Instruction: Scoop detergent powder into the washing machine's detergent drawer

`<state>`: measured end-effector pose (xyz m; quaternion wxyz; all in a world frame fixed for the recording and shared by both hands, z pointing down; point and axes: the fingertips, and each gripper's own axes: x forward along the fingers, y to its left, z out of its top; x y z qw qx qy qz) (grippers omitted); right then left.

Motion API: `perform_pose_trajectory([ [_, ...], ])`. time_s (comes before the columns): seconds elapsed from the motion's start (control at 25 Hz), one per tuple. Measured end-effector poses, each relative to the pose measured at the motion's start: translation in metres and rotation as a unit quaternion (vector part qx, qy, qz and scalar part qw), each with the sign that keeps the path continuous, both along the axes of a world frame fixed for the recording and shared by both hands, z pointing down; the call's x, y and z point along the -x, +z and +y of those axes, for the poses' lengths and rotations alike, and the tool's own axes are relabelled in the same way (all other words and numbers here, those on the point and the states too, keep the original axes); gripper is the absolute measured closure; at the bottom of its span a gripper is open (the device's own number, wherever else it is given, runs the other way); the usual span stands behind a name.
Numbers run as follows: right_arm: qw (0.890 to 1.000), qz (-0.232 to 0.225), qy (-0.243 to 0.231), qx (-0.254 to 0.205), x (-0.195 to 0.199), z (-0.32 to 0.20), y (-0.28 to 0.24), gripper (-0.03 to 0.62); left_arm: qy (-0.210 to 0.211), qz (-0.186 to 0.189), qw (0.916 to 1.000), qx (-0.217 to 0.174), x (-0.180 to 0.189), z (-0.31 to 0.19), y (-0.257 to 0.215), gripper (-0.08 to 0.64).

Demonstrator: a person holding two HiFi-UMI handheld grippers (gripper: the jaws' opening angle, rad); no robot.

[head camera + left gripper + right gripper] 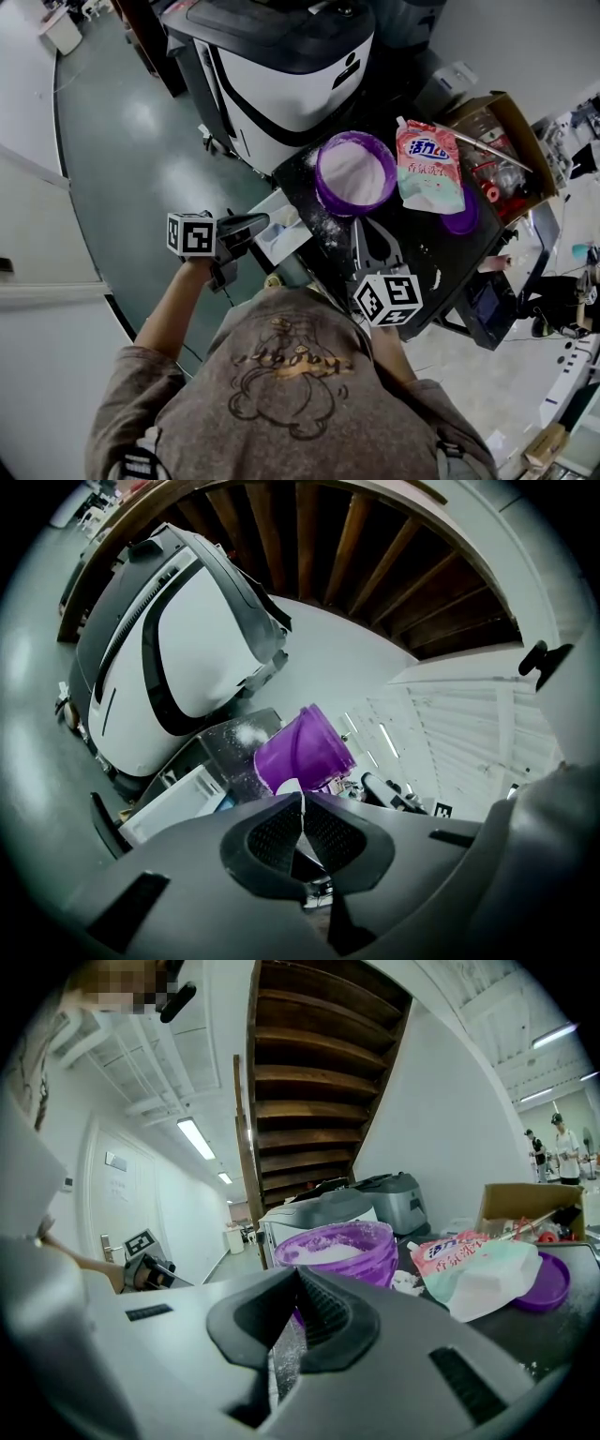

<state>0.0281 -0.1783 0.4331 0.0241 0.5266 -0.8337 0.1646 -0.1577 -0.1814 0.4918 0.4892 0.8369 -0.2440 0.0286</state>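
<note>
Purple plastic tub (354, 174), round, full of fine white powder, sits near the left edge of the dark worktop (441, 248), beside the open detergent drawer (281, 232). My left gripper (261, 223) and right gripper (361, 227) are both closed, empty. Loose powder could spill past that edge if a scoop tilts.

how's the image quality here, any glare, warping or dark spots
Head view: dim overall, dark corners, a glare patch on the floor. Left gripper view: heavy fisheye bending the stair beams, black rim round the frame. Right gripper view: ceiling light blown out, same fisheye rim.
</note>
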Motion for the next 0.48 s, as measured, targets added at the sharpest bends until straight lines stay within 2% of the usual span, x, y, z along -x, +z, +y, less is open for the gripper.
perform_pose_trajectory([
  [0.32, 1.0, 0.0, -0.002, 0.005, 0.0, 0.006, 0.005, 0.591, 0.011, -0.076, 0.997, -0.006, -0.004, 0.006, 0.039, 0.537],
  [0.48, 1.0, 0.001, 0.003, 0.007, -0.002, 0.009, 0.007, 0.591, 0.022, -0.128, 0.9912, -0.024, -0.006, 0.008, 0.053, 0.537],
])
